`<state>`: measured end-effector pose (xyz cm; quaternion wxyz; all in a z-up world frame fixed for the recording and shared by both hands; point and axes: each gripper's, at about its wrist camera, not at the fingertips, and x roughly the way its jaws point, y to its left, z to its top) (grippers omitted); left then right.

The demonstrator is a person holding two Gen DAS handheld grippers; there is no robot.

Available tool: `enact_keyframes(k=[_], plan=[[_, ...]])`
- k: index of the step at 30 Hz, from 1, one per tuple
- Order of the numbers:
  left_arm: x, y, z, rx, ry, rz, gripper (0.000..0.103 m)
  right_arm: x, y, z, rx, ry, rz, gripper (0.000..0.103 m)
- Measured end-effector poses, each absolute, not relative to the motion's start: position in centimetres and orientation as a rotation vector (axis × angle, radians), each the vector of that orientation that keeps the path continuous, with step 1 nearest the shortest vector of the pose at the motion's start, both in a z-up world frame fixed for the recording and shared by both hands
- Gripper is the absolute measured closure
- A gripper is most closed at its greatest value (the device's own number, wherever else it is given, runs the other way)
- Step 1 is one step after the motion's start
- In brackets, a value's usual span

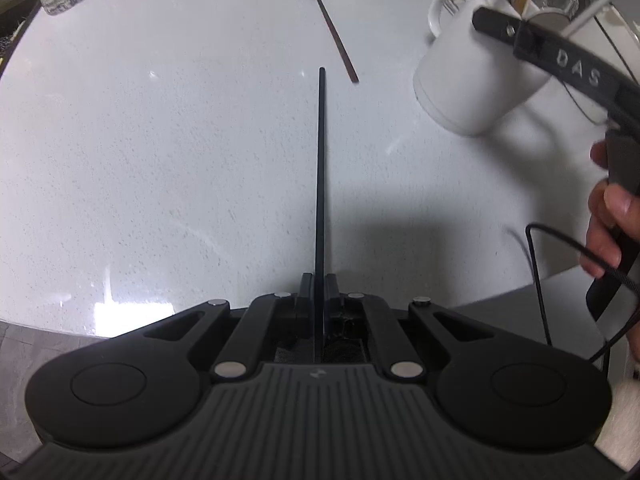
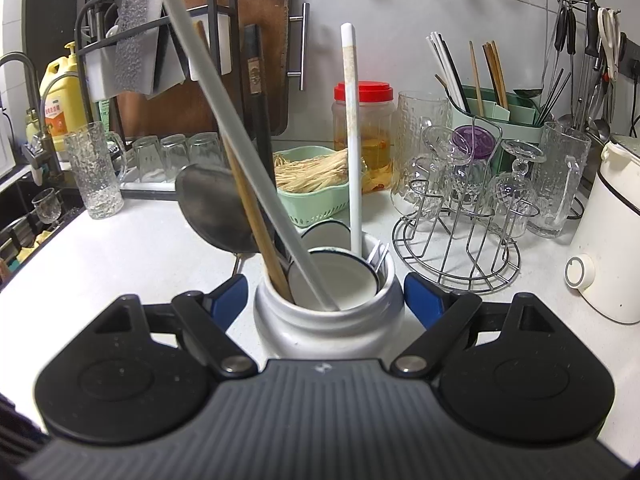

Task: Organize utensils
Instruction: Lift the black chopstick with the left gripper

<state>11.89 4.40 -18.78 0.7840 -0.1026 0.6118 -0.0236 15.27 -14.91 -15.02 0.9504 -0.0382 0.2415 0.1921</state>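
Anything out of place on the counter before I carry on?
One thing: a brown spoon lies loose on the white counter, apart from the white mug holding the other utensils. Nothing looks spilled or broken.

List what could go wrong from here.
1. The left gripper pinches a long black chopstick at one end only; it could pivot or slip on the way to the mug.
2. The mug looks tilted in the right gripper and is already crowded with a ladle and white sticks, so the chopstick may jam or knock one out.
3. The spoon on the counter could be swept aside.
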Motion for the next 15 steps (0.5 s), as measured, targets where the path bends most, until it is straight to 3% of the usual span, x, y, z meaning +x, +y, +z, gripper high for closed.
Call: enact_keyframes(k=[6, 8, 10, 15], plan=[[11.8, 4.7, -18.9, -0.237, 1.348, -0.055, 0.097, 15.3, -14.9, -15.0, -0.077, 0.491, 0.388, 0.016], [11.7, 4.9, -18.9, -0.245, 1.363, -0.06, 0.089, 15.3, -15.0, -15.0, -0.073, 0.491, 0.39, 0.016], [11.3, 5.2, -18.8, -0.253, 1.373, -0.07, 0.061, 15.3, -15.1, -15.0, -0.061, 0.492, 0.396, 0.015], [9.7, 4.8, -18.5, -0.196, 1.408, -0.124, 0.06, 15.5, -15.4, -15.1, -0.045, 0.497, 0.407, 0.013]])
